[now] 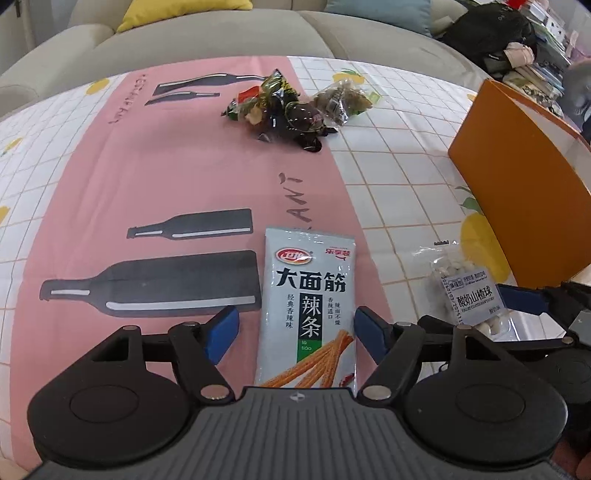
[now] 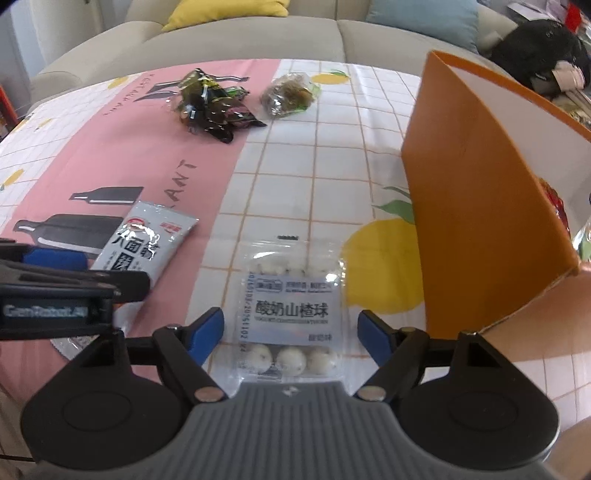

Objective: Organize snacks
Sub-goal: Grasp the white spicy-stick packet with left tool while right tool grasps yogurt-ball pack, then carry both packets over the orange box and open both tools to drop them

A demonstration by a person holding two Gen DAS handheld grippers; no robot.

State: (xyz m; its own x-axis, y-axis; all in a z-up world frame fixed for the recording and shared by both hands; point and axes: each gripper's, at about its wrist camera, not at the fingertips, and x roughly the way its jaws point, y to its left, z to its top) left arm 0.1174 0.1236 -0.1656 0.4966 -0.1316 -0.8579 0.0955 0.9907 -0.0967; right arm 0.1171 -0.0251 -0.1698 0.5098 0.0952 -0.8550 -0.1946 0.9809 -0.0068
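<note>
Low in the left wrist view, your left gripper [image 1: 295,330] stands spread wide, its blue pads on either side of the grey spicy-strip packet [image 1: 306,314]. The right-hand pad sits just at the packet's edge; the left one is a little apart from it, so nothing is clamped. The packet lies flat on the tablecloth [image 1: 147,177], its lower end running under the gripper body at the bottom centre of the frame.

In the right wrist view, your right gripper [image 2: 291,332] is likewise spread, its pads flanking the clear pack of white yogurt hawthorn balls [image 2: 291,314] without pressing it. That pack lies flat at lower centre, on the white checked part of the cloth beside a printed lemon. The same pack shows at the lower right of the left view, and the grey packet at the middle left of the right view, so the two snacks lie near each other, side by side.

To the right of both, the orange box [image 2: 480,206] stands open, its tall wall filling the right side of the right view; something red and shiny shows inside at the far right edge, too cut off to name.

Farther up, at upper centre, a heap of dark-wrapped snacks [image 1: 280,110] sits on the pink band, with a clear bag of greenish snacks [image 1: 343,98] just beside it. Beyond the table's edge runs a grey sofa [image 1: 221,33] with cushions.
</note>
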